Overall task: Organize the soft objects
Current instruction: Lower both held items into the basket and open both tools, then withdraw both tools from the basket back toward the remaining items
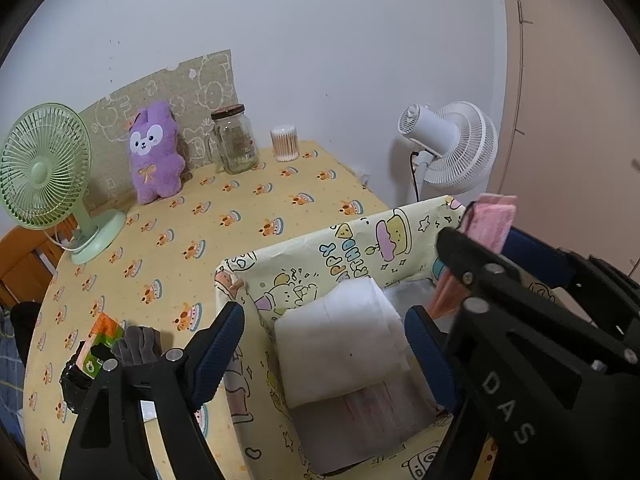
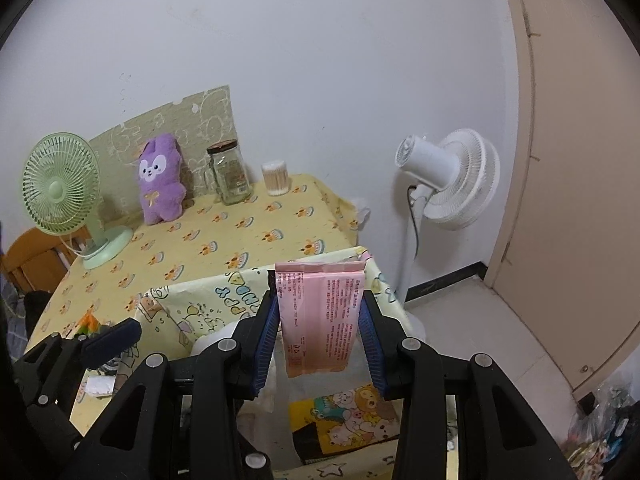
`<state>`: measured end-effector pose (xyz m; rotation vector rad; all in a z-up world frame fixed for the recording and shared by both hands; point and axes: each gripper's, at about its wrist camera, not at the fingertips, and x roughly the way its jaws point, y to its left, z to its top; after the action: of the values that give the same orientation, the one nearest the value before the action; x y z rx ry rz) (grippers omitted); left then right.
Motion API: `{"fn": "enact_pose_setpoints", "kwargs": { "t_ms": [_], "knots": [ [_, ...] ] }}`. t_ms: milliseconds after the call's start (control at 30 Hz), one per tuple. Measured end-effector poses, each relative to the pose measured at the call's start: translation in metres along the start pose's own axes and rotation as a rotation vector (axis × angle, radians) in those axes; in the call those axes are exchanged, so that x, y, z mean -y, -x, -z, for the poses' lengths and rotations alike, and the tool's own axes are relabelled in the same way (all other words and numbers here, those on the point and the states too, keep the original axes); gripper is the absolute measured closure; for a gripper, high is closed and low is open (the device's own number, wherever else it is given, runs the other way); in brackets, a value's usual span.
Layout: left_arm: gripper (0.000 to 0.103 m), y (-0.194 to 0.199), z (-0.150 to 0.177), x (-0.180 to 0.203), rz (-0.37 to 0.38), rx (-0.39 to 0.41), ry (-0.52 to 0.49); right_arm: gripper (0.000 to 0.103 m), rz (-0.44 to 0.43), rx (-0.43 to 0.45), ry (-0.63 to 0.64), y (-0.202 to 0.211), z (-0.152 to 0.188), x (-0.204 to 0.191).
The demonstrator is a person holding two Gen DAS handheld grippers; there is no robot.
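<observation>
Far left on the yellow cake-print tablecloth point(image 1: 256, 216): a green desk fan point(image 1: 44, 168), then a purple plush rabbit point(image 1: 156, 152) leaning upright on a drawn-on board, a lidded glass jar point(image 1: 234, 140) whose label is too small to read, and a tub of cotton swabs point(image 1: 285, 143). Nearer the front edge, an orange-and-green packet point(image 1: 102, 340) beside something grey and fuzzy. Left gripper point(image 1: 324, 344) spread wide, one blue pad outside the near wall of the cartoon-printed box point(image 1: 360, 240), the other inside it; folded white cloth point(image 1: 340, 340) lying in the box between the pads, neither pad seen pressing on it. Printed on that box's inner wall, bubble letters seen reversed, reading only partly, something like "PARTY". On the black frame of the right gripper, seen from the left wrist, the letters "DAS". Right gripper point(image 2: 320, 340) narrowed onto a pink packet point(image 2: 320, 312), blue pads clamping its two side edges, packet upright above the box's right part, its rows of small red print too fine to read. Below it, a yellow picture of cartoon animals point(image 2: 348, 412). Farthest right, a white standing fan point(image 2: 452, 180) on the floor past the table, well apart from everything else.
</observation>
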<state>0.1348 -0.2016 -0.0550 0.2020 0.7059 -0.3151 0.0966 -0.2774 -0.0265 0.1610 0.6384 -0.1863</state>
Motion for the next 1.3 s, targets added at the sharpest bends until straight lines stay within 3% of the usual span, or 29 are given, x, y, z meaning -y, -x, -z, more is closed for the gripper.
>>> {"fn": "enact_pose_setpoints", "kwargs": {
  "t_ms": [133,200,233,267,367,700,1300],
  "knots": [
    [0.019,0.000,0.000,0.000,0.012,-0.002,0.002,0.058,-0.025,0.000,-0.002,-0.003,0.000,-0.001],
    [0.019,0.001,0.001,0.000,0.019,0.001,-0.002,0.046,-0.028,-0.006,0.008,-0.004,0.000,-0.003],
    [0.018,0.003,0.002,0.001,0.024,0.006,-0.009,0.028,-0.025,-0.016,0.012,-0.005,0.000,-0.003],
    [0.017,0.005,0.003,0.002,0.030,0.011,-0.013,0.019,-0.023,-0.023,0.011,-0.005,0.001,-0.003],
    [0.013,0.011,0.006,0.005,0.025,0.034,-0.023,0.014,-0.025,-0.005,-0.003,0.000,0.004,-0.003],
    [0.008,0.031,0.010,0.004,0.026,0.071,-0.029,0.010,-0.001,-0.024,-0.009,0.017,0.008,-0.008],
    [0.008,0.074,0.022,-0.021,0.019,0.140,-0.011,0.010,-0.005,0.028,0.030,0.060,0.012,-0.038]
  ]
}}
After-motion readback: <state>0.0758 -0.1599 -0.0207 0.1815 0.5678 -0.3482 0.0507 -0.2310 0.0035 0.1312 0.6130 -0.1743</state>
